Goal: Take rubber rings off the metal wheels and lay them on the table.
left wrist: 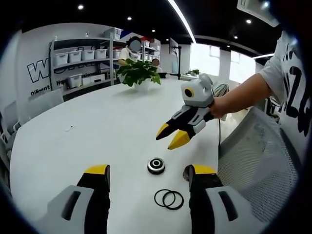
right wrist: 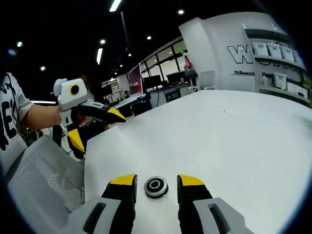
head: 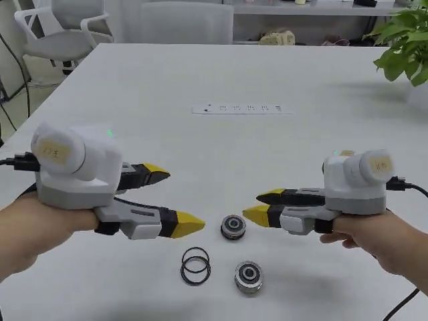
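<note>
- The left gripper [head: 175, 200] is held in a hand at the left of the white table [head: 200, 73]. Its long body lies roughly level. Its yellow-tipped jaws point right, toward the wheels, and are spread wide with nothing between them.
- Two black rubber rings [head: 195, 265] lie flat on the table, just right of and nearer the person than the left gripper's lower jaw tip. They overlap each other. The pair's long axis runs from the person outward, one ring a little farther away than the other.
- A power strip [head: 242, 108] lies farther back on the table, its long side running left to right.
- The farther wheel [head: 233, 227] lies flat, its round face and bore turned up. It sits between the two grippers' tips, near the right gripper's. Its rim looks dark, and I cannot tell whether a ring is still on it.
- The nearer wheel [head: 249, 276] also lies flat with its bore up, just right of the rings. Its side shows silver metal.
- The right gripper [head: 261, 206] is held in the other hand and points left. In the right gripper view the farther wheel sits between its two jaw tips, with a gap on each side. The claw is released and grips nothing.
- A green plant [head: 404, 47] stands at the far right edge.
</note>
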Demonstrator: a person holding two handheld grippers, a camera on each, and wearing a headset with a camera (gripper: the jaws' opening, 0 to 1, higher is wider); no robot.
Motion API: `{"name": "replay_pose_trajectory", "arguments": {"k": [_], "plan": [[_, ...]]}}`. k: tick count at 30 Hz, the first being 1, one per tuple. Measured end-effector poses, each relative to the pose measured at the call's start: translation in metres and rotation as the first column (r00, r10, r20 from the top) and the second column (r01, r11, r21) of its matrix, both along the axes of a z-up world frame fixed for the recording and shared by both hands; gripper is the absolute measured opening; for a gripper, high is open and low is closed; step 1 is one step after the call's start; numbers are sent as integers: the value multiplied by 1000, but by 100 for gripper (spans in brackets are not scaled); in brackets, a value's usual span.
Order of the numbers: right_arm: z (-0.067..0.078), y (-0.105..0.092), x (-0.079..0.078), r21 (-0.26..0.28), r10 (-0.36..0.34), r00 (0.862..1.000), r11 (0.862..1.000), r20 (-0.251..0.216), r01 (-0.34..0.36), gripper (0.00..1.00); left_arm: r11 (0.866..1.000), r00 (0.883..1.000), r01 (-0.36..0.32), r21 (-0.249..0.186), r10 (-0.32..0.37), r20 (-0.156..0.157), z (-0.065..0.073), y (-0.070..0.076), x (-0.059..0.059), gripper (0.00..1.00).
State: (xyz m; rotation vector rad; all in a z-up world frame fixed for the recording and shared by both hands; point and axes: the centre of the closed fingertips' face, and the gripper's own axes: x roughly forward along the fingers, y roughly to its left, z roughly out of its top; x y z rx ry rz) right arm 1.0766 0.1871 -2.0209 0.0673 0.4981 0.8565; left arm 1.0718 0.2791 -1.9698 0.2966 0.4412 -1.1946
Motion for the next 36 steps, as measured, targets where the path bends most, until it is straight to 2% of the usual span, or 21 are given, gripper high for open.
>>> {"name": "replay_pose_trajectory", "arguments": {"k": [5, 17, 28, 36], "plan": [[-7, -3, -1, -29, 6, 1000, 1000, 8, -6, 32, 1000, 1000, 13, 12, -13, -20, -10, -10, 2, 58], [-25, 3, -6, -87, 49, 999, 995, 5, -49, 33, 998, 998, 49, 47, -47, -41, -34, -36, 7, 50], [-35, 3, -6, -106, 59, 998, 993, -5, -59, 34, 994, 995, 82, 74, -78, -58, -54, -54, 10, 41], [-37, 2, -7, -106, 60, 998, 993, -9, -60, 34, 989, 992, 107, 98, -100, -73, -67, -65, 7, 33]]}}
